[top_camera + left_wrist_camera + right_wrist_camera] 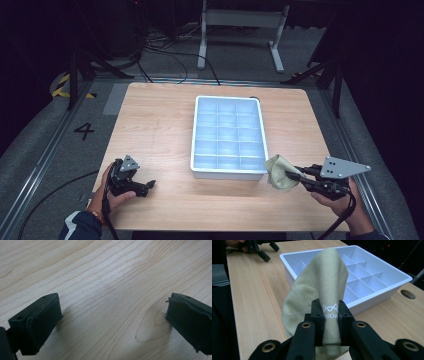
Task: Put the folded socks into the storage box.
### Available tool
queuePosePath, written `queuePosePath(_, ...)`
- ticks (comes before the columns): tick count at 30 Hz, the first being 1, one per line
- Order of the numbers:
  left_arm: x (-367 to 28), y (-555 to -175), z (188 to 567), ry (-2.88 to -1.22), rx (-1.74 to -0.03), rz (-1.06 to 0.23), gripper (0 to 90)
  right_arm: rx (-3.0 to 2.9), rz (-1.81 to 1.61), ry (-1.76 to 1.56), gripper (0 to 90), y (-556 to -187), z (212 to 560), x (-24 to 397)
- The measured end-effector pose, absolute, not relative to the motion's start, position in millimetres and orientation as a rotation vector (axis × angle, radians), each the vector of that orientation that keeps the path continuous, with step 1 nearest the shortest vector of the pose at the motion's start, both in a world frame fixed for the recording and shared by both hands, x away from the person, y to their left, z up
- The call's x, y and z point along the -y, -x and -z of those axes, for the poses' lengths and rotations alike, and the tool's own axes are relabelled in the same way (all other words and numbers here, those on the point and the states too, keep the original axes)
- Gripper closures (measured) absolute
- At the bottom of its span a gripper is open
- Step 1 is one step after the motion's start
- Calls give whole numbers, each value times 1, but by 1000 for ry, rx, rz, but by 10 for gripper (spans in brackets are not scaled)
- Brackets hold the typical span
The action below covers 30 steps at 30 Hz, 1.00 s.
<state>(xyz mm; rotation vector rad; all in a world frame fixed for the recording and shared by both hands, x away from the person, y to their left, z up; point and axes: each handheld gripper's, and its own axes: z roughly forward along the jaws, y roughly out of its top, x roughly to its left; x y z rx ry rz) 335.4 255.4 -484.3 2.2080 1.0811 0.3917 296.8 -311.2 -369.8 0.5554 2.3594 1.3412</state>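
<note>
Sock [280,172] above wood table [155,125], dark room.

Brightly lit from above on the table [160,130], dark all around. White glare off the tray [227,172] (dividers washed pale blue). Soft shadows beneath the left gripper [112,322]. Blurred at the nearest black parts of the right gripper [331,315]; grainy throughout.

dim room w/ grey carpet floor [50,145] marked "4" [84,131], light wood table [150,125] in the middle, metal rails [37,167] alongside, white frame legs [202,47] & loose cables [165,52] behind, black-yellow tape [61,85] at left.
</note>
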Motion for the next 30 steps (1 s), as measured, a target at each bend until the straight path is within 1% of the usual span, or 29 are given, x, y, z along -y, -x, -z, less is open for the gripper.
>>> queuePosePath(5,-255,-335,484,-2208,-1082,-391,3,-2346,-1330,-551,801,-307,362,302)
queuePosePath(10,-255,-335,484,-2208,-1081,-392,3,-2343,-1288,-533,801,-320,350,284)
queuePosePath(15,-255,-335,484,-2208,-1081,-392,3,-2348,-1241,-536,801,-332,347,266)
queuePosePath(23,-255,-335,484,-2208,-1081,-392,3,-2365,-1127,-561,801,-355,352,243)
queuePosePath(30,-255,-335,484,-2208,-1081,-392,3,-2392,-1017,-584,803,-376,360,233)
